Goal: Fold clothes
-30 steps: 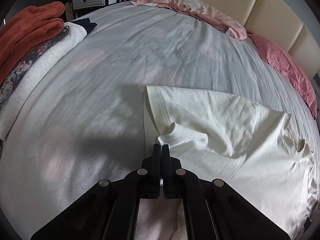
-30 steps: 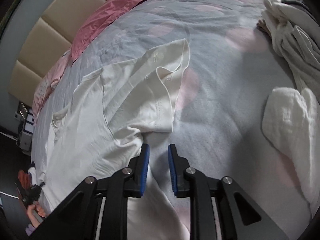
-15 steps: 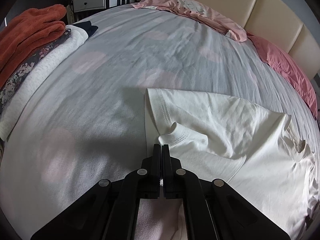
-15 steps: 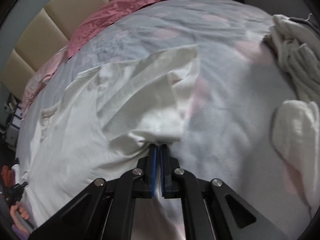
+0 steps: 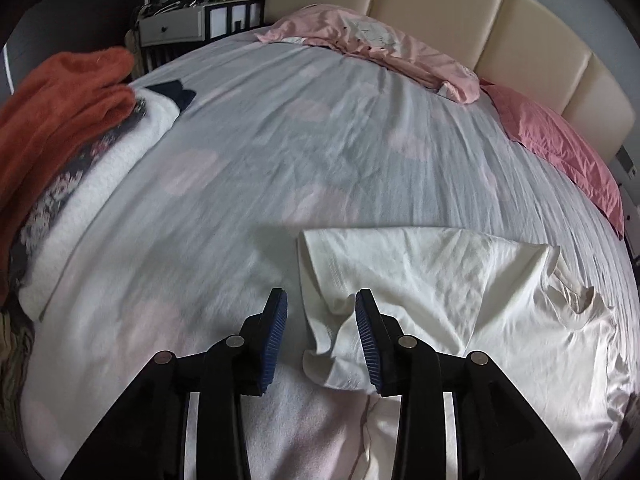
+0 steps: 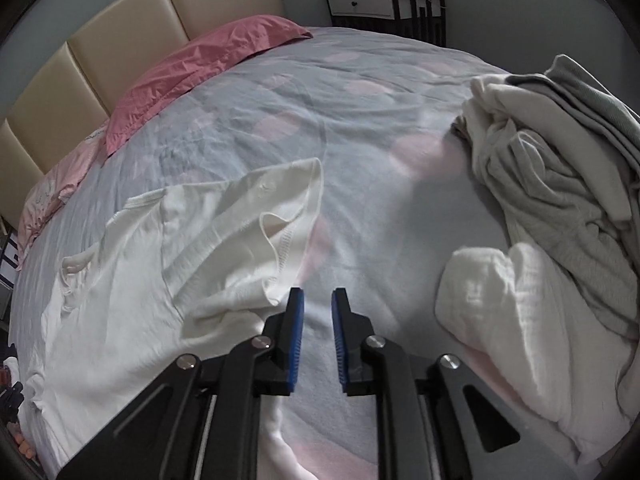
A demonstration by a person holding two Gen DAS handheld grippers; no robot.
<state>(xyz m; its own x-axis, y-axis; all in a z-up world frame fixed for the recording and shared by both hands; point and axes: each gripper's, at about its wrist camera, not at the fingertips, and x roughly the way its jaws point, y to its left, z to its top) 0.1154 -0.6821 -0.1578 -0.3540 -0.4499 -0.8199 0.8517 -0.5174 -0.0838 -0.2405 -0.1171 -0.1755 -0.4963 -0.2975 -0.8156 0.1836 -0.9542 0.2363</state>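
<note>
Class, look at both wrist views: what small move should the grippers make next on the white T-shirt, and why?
Probably re-grip the hem: both grippers, left and right, are opening with nothing pinched, and the T-shirt lies with both sleeves folded in, bottom still unfolded.

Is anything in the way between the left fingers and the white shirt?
No, nothing visible is. The left gripper is opening right over the white shirt's sleeve edge, with a fold of that shirt lying between its fingers and only the bed sheet beside it.
</note>
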